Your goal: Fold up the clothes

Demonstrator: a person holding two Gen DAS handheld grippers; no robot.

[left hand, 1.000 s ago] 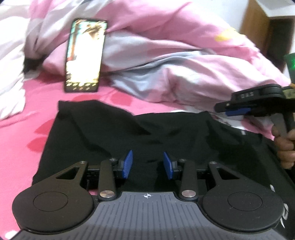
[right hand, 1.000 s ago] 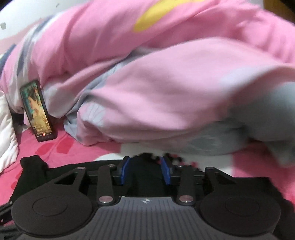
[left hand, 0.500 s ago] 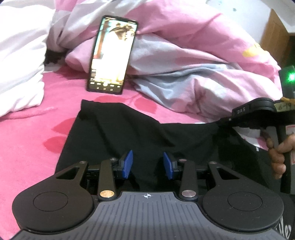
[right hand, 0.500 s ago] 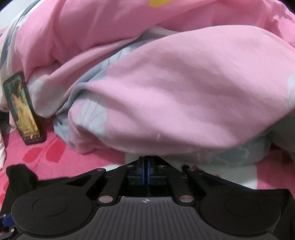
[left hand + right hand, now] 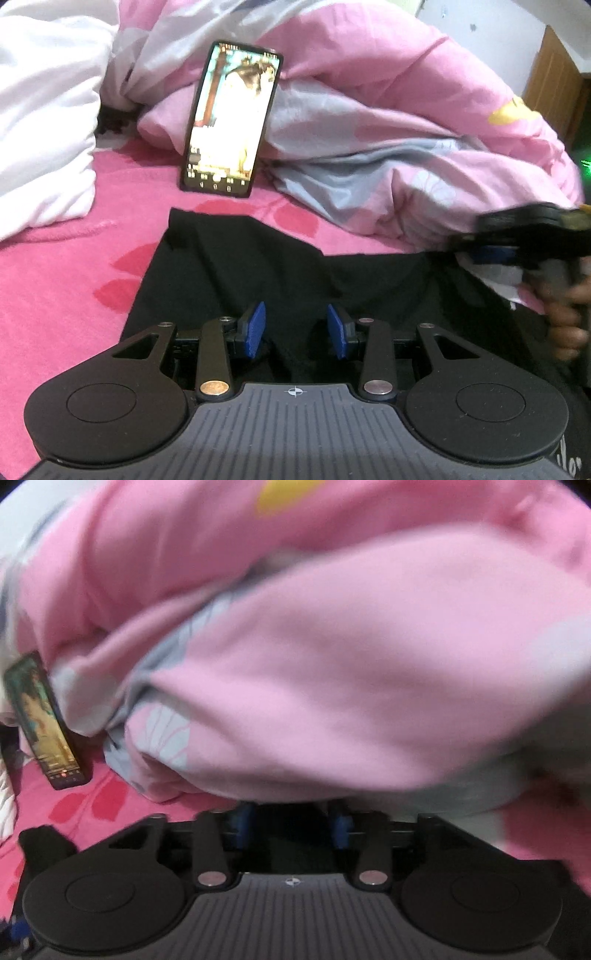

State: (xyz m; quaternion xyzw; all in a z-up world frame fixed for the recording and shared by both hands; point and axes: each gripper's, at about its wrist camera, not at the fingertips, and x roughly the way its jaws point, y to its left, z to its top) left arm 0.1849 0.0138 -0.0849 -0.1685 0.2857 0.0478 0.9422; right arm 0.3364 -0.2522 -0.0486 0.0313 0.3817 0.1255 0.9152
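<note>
"Shirt [image 5: 258, 273] first: where is it in my left view?"

"Black, spread on the pink sheet [image 5: 62, 280] just past my left tongs [image 5: 295, 328], whose blue pads [image 5: 256, 328] stand apart with nothing between them, the same as half a second ago. The phone [image 5: 231, 118] leans on the duvet [image 5: 388, 122] and looks closer and more central than before. My right tongs [image 5: 517, 240] sit blurred at the shirt's far right edge, with my hand [image 5: 565, 317] on the grip."

"And the right view?"

"Blurred. My right tongs [image 5: 293, 821] were pressed together on the shirt half a second ago; now the pads [image 5: 243, 819] are apart over the dark cloth [image 5: 291, 834]. The duvet [image 5: 332, 664] fills the view and the phone [image 5: 40, 720] is at the left."
</note>
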